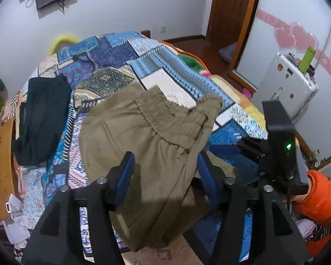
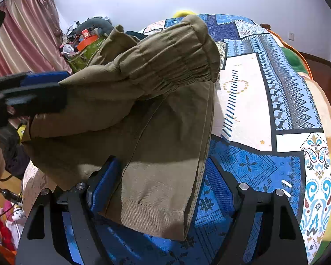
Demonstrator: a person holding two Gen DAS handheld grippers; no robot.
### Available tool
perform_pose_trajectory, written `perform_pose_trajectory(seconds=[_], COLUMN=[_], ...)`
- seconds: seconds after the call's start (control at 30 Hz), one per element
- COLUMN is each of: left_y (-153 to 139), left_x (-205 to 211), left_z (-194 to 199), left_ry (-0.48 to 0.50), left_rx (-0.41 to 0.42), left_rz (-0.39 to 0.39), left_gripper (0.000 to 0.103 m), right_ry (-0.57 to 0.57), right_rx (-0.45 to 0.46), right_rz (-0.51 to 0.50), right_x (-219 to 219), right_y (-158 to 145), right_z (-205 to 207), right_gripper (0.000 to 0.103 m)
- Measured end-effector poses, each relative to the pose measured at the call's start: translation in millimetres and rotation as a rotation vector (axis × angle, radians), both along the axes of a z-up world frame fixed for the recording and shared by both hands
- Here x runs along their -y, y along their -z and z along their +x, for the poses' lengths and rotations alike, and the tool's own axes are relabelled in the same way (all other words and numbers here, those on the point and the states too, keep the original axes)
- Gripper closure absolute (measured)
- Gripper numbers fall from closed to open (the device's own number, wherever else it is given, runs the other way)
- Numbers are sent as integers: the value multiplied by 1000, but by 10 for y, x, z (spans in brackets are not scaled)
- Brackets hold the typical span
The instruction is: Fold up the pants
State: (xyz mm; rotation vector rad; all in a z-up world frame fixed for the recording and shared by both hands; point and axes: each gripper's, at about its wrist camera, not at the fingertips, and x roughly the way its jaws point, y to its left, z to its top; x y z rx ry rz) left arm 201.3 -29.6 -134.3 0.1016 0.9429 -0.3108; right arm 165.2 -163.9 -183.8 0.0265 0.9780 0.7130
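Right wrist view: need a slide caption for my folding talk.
Olive pants folded over on a patchwork bedspread, right gripper open around the hem, left gripper at the fold.

One pair of olive pants, one dark garment, one patchwork quilt and two grippers, left and right, are counted.

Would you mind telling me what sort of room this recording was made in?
Most likely a home bedroom. A bed with a blue patchwork bedspread fills the view, pink curtains hang at one side, and a wooden door stands beyond. Khaki pants lie on the bed.
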Motion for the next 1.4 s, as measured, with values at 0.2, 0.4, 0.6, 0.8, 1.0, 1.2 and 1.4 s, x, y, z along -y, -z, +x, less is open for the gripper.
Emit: perform_pose_trajectory(seconds=[0.2,0.4,0.6,0.8,1.0,1.2,1.4], left_y=[-293,-346,-3,678,1339,1302,1135], left_x=[-252,-537,-756,-792,-876,-1065,-1227], left_z=[134,614,1273,1801,1989,1687,1189], left_ry=[-92,-205,-248,-254,-207,-238,-264], left_rx=[110,147,22,-120,-288,-284,-273], left_rz=[26,104,131,260,362,274,204], left_gripper=[21,12,9,9,3,0,0], right_ry=[2,5,4,6,16,16,36], right_rx=[-2,-5,-5,-4,-4,-1,32], right_rz=[-6,-4,-4,-12,-23,-45,-110], right_x=[0,12,11,25,62,100,230], right_y=[7,3,1,-2,-18,-47,-114], right_z=[-6,-1,2,4,0,4,14], right_gripper=[25,25,25,25,25,25,25])
